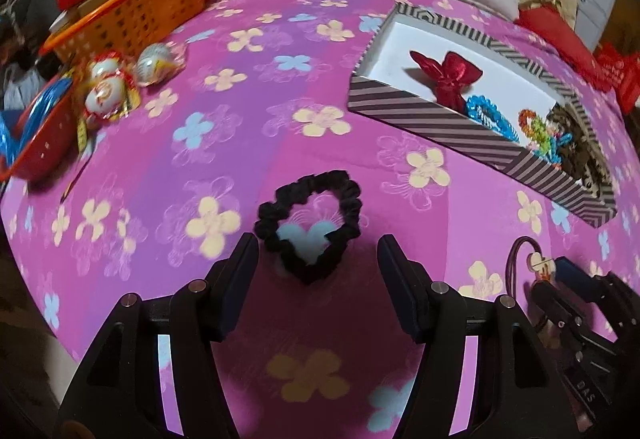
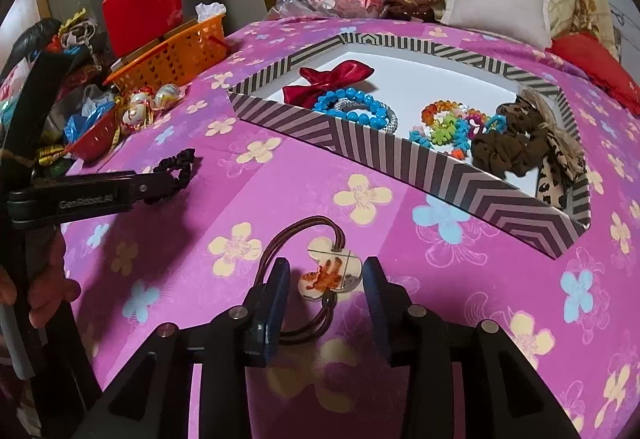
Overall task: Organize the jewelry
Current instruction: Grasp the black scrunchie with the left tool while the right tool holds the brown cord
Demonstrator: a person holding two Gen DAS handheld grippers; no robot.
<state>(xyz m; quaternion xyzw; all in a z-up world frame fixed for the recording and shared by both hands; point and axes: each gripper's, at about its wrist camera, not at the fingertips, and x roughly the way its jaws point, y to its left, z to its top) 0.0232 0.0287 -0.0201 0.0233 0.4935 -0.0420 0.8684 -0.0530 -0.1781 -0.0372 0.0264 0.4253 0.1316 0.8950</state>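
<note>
A black scrunchie (image 1: 310,223) lies on the pink flowered cloth just ahead of my left gripper (image 1: 318,253), which is open, one finger on each side of the scrunchie's near end. It also shows in the right wrist view (image 2: 176,165). A brown hair tie with a flower charm (image 2: 330,269) lies between the open fingers of my right gripper (image 2: 326,273); the same hair tie (image 1: 534,259) shows in the left wrist view. The striped box (image 2: 400,149) holds a red bow (image 2: 332,79), a blue bead bracelet (image 2: 352,105), colourful bands (image 2: 452,127) and brown scrunchies (image 2: 512,147).
An orange basket (image 1: 136,15) and a red basket (image 1: 36,143) stand at the left edge with wrapped ornaments (image 1: 116,83) beside them. A white pillow (image 2: 496,7), red cloth and bags lie at the back. The box (image 1: 460,127) sits to the right.
</note>
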